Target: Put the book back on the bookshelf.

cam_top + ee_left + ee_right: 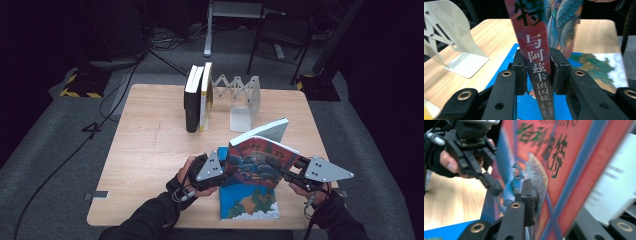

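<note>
Book (260,162) with the red and blue cover is up in the air, above the near right part of the table (150,150). Both grippers hold it at once. The left gripper (226,169) pinches the spine at about 9 o'clock on the book. In the left gripper view its two black jaws squeeze the spine (537,67) from both sides, and the spine stands almost straight up between them. The right gripper (282,172) bites the other edge at about 3 o'clock. In the right gripper view one jaw lies on the front cover (564,170) and the other is behind it, so the cover is clamped.

So the book's long side runs up and down, and the two grippers face each other across it. Neither one is closer; both are already touching.

Under it a flat blue book (247,202) lies on the table. A white book (262,131) leans just behind.

Two standing books (197,97) and a metal book stand (245,100) wait at about 11 o'clock from the held book, well apart from it. I think the book must travel that way and stay upright.
</note>
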`<state>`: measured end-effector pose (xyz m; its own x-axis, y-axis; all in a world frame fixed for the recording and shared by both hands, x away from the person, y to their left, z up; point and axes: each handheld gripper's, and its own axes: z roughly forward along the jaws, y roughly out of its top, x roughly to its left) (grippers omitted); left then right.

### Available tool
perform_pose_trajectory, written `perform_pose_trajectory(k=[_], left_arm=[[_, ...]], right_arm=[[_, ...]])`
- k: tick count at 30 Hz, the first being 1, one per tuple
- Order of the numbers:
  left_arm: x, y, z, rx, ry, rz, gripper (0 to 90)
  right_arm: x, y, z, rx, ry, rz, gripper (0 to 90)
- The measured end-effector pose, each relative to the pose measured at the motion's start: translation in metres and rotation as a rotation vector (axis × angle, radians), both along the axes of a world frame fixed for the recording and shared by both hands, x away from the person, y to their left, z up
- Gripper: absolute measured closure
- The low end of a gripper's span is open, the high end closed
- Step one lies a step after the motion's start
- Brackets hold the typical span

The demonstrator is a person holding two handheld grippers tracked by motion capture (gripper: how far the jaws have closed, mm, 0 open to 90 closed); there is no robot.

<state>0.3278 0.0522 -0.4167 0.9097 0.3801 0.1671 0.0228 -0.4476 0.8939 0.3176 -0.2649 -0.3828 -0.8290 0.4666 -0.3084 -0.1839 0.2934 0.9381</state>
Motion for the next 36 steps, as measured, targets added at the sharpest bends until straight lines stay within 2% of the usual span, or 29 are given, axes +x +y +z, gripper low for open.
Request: perform_pose_trajectory(k=[1,2,3,5,8,10,13,15,16,18,25,26,28,31,36], left_arm=[[-0.002,0.000,0.000,0.000,-0.001,-0.007,71.0],[-0.004,0.000,0.000,0.004,-0.005,-0.013,71.7],[-0.005,0.000,0.000,0.000,-0.002,-0.034,72.2],[-0.006,0.000,-0.001,-0.004,0.003,-0.041,72.7],[-0.008,0.000,-0.002,-0.019,0.012,-0.041,73.6],[-0.010,-0.001,-0.003,-0.020,0.007,-0.041,73.9],[-0.009,0.000,-0.004,-0.038,0.021,-0.036,74.0],[-0.009,0.000,-0.005,-0.051,0.029,-0.033,74.0],[-0.008,0.000,-0.006,-0.059,0.033,-0.035,74.0],[-0.008,0.000,-0.006,-0.058,0.031,-0.042,74.1],[-0.006,0.001,-0.009,-0.082,0.044,-0.050,73.8],[-0.006,0.001,-0.011,-0.080,0.048,-0.051,73.6],[-0.004,-0.001,-0.019,-0.042,0.049,-0.047,72.4],[-0.003,-0.002,-0.022,-0.050,0.072,-0.050,72.0],[0.000,-0.012,-0.027,-0.033,0.065,-0.044,69.6]], right_arm=[[0.000,0.000,0.000,0.000,0.000,0.000,75.2],[-0.004,-0.006,-0.003,0.023,0.025,-0.003,73.8],[-0.006,-0.008,-0.006,0.025,0.032,-0.014,72.1],[-0.008,-0.010,-0.007,0.017,0.029,-0.028,69.6],[-0.014,-0.020,-0.011,0.032,0.036,-0.066,66.8],[-0.017,-0.024,-0.014,0.020,0.018,-0.096,64.2],[-0.015,-0.031,-0.020,0.018,0.039,-0.138,60.5],[-0.010,-0.037,-0.023,0.023,0.066,-0.181,52.1],[-0.006,-0.039,-0.026,0.026,0.096,-0.195,48.6],[0.002,-0.040,-0.030,0.020,0.140,-0.216,46.2],[0.015,-0.027,-0.043,-0.030,0.201,-0.159,41.2],[0.016,-0.025,-0.045,-0.033,0.209,-0.157,41.9],[0.017,-0.022,-0.047,-0.035,0.215,-0.137,44.7],[0.017,-0.020,-0.047,-0.031,0.213,-0.137,45.7],[0.017,-0.022,-0.047,-0.027,0.219,-0.135,47.7]])
